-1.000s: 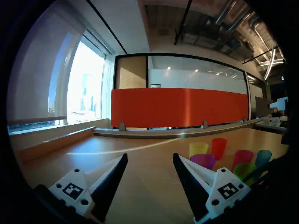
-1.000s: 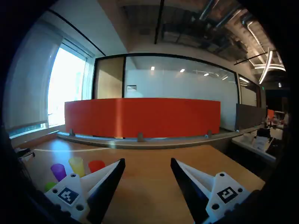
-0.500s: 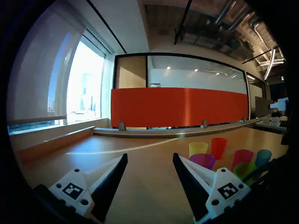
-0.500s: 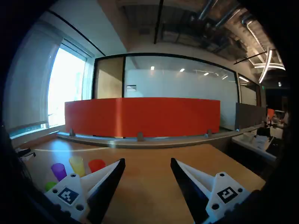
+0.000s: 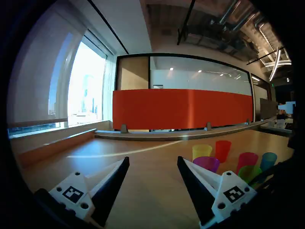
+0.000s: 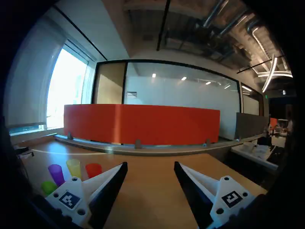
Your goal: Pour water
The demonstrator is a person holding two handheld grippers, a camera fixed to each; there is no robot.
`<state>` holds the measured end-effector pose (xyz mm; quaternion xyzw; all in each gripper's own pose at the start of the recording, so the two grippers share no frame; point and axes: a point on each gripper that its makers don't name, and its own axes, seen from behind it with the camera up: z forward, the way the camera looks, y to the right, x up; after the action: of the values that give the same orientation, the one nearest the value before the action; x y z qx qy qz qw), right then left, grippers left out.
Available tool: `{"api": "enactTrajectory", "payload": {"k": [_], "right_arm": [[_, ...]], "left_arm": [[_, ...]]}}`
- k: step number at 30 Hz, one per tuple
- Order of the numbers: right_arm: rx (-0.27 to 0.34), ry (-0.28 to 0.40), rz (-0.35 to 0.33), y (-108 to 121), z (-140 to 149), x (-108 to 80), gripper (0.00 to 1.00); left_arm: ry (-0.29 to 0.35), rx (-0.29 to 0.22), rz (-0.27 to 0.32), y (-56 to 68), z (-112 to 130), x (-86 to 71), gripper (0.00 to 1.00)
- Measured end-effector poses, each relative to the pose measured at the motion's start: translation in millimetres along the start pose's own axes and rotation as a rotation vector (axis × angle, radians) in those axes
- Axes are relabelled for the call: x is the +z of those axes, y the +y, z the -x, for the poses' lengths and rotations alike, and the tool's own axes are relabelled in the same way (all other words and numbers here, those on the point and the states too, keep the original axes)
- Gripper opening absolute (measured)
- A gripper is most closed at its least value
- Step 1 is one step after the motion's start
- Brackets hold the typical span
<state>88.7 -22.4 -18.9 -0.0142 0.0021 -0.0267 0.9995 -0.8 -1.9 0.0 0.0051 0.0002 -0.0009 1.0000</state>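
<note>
Left gripper view puts your left gripper [image 5: 153,158] at the bottom centre of the frame. Its two fingers are spread wide, with nothing between them but the bare wooden table [image 5: 126,147]. The cups stand on that table at the lower right of the frame, just beyond your right-hand finger. A yellow cup [image 5: 202,152] and a red cup [image 5: 223,150] sit side by side at the back. A purple cup [image 5: 207,164] is in front of them, and a pink cup [image 5: 248,160] and a teal cup [image 5: 268,160] are farther right. A green cup [image 5: 249,173] is lowest, partly hidden behind the finger. Whether any cup holds water cannot be told. An orange partition [image 5: 183,108] runs across the middle of the frame behind the table, and a bright window [image 5: 85,95] fills the left.

Right gripper view shows your right gripper [image 6: 150,163] at the bottom centre, also wide open and holding nothing, with table between the fingers. In this view the cups are at the lower left, well apart from the fingertips. The purple cup [image 6: 56,173], yellow cup [image 6: 73,167] and red cup [image 6: 93,170] stand in a row. The green cup [image 6: 48,187] is below them, beside the left-hand finger's base.
</note>
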Motion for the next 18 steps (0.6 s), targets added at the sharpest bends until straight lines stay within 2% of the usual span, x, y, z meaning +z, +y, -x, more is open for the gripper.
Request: {"api": "enactTrajectory", "payload": {"k": [6,18], "right_arm": [[-0.021,0.031,0.011,8.4,0.3,-2.6,0.96],[-0.025,0.092,0.001,9.3,-2.7,5.0,0.98]], "left_arm": [[0.000,0.003,0.000,0.3,-0.3,0.1,0.93],[-0.001,0.002,0.000,0.1,-0.6,-0.3,0.93]]}}
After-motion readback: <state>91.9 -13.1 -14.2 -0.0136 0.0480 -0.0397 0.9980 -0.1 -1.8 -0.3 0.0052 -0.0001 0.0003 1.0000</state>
